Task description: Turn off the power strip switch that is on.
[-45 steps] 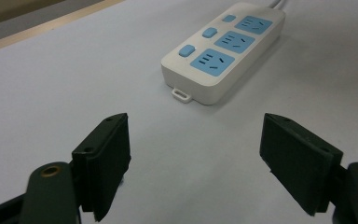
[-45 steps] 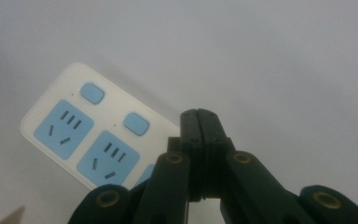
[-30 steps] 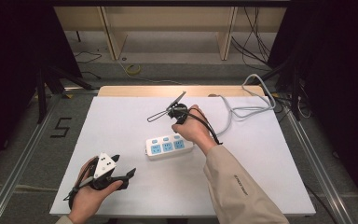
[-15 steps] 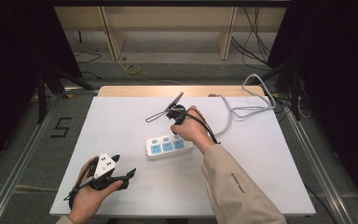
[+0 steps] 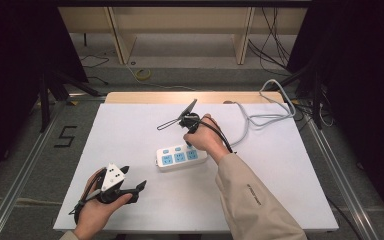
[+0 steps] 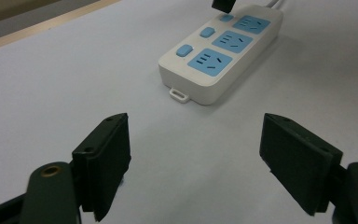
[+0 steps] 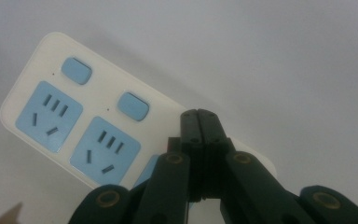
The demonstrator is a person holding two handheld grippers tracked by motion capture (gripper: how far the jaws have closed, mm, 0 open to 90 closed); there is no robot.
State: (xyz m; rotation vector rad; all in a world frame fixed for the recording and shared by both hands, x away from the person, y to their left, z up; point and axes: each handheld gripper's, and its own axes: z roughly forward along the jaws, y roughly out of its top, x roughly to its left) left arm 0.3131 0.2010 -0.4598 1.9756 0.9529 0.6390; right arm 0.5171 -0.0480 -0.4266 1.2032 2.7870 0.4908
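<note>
A white strip (image 5: 181, 157) with three blue sockets and three blue switches lies near the middle of the white tabletop (image 5: 290, 185), its grey cord (image 5: 260, 117) running off toward the far right edge, where it loops. The right claw (image 5: 189, 142) hangs over the strip's right end, pointing down at it; in the right gripper view its jaws are pressed together with nothing between them, their tips above the strip (image 7: 74, 121) beside the second switch. Whether the tips touch the strip I cannot tell. The left claw (image 5: 139, 187) sits near the tabletop's near left corner, well apart from the strip, held in the left hand (image 5: 96, 210), with its jaws spread wide and empty. In the left gripper view the strip (image 6: 221, 51) lies ahead with bare tabletop between.
</note>
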